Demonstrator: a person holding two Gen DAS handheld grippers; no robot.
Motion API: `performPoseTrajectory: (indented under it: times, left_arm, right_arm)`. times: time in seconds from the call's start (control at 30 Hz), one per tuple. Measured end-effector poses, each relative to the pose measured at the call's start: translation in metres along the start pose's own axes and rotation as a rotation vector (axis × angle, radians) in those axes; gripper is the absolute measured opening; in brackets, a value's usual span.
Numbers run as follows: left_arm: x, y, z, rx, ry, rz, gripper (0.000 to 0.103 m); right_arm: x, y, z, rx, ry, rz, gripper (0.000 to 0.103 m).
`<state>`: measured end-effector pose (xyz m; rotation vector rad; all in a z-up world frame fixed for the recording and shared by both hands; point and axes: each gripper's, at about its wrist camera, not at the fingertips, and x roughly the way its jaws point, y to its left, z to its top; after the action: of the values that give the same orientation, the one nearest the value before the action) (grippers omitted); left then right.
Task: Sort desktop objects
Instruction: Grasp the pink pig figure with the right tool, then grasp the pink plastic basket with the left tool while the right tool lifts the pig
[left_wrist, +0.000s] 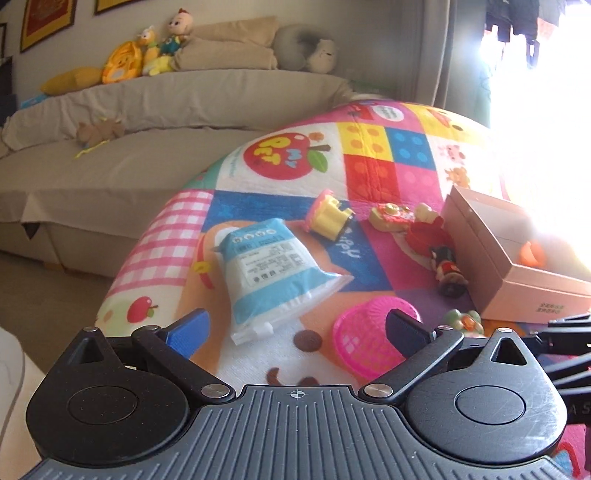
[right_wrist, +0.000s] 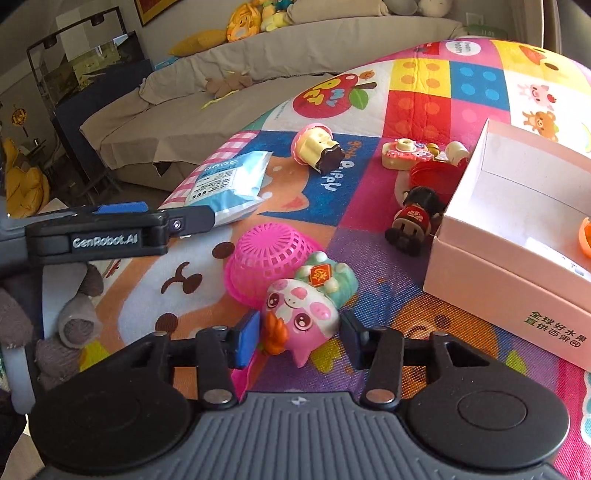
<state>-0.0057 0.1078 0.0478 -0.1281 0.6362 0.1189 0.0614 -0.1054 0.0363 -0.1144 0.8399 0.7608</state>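
1. Between the blue pads of my right hand-held gripper (right_wrist: 297, 341) lay a pink pig-faced toy (right_wrist: 301, 314). The left pad touched its orange part; whether the right pad pressed on it I could not tell, so I could not say the toy was clamped.
2. Just behind the toy, a pink mesh basket (right_wrist: 267, 262) lay tipped on its side on the colourful play mat (right_wrist: 406, 99) that covered the surface.
3. My left hand-held gripper (left_wrist: 295, 326) hovered with its jaws wide apart and nothing between them.
4. Beyond its fingers lay a blue and white pouch (left_wrist: 271, 273), flat on the mat.
5. Farther back, a yellow cake-shaped toy (right_wrist: 314, 147) lay on its side.
6. A pale pink cardboard box (right_wrist: 517, 240) stood open on the right, with an orange object (right_wrist: 585, 236) inside near its edge.
7. A small doll in red (right_wrist: 415, 218) lay against the box's left wall, with a camera-shaped toy (right_wrist: 404, 151) just behind it.
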Motion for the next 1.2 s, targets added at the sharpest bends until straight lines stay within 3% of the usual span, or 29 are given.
performPoseTrajectory:
  times: [0.17, 0.43, 0.57, 0.7, 0.83, 0.9, 1.07, 1.2]
  left_arm:
    - [0.004, -0.031, -0.013, 0.069, 0.047, -0.079, 0.103]
    - [0.047, -0.062, -0.009, 0.081, 0.076, -0.005, 0.103]
    - [0.056, -0.069, -0.007, 0.104, 0.091, -0.004, 0.103]
    - [0.051, -0.081, -0.013, 0.194, 0.085, -0.071, 0.103]
    - [0.034, -0.096, -0.029, 0.354, 0.072, -0.165, 0.103]
    - [0.026, -0.099, -0.038, 0.411, 0.069, -0.199, 0.103]
    - [0.016, -0.097, -0.045, 0.436, 0.052, -0.159, 0.103]
    - [0.016, -0.087, -0.041, 0.436, 0.063, -0.112, 0.103]
  right_arm:
    - [-0.028, -0.017, -0.02, 0.004, -0.028, -0.054, 0.044]
    - [-0.078, -0.045, -0.062, 0.029, -0.036, -0.159, 0.045]
    - [-0.093, -0.049, -0.07, 0.028, -0.074, -0.208, 0.071]
    - [-0.095, -0.05, -0.069, 0.026, -0.089, -0.216, 0.076]
    - [-0.09, -0.053, -0.064, 0.04, -0.09, -0.22, 0.08]
    - [-0.089, -0.053, -0.064, 0.04, -0.098, -0.236, 0.089]
    - [-0.089, -0.057, -0.069, 0.031, -0.119, -0.299, 0.101]
    - [-0.088, -0.065, -0.074, 0.071, -0.11, -0.306, 0.103]
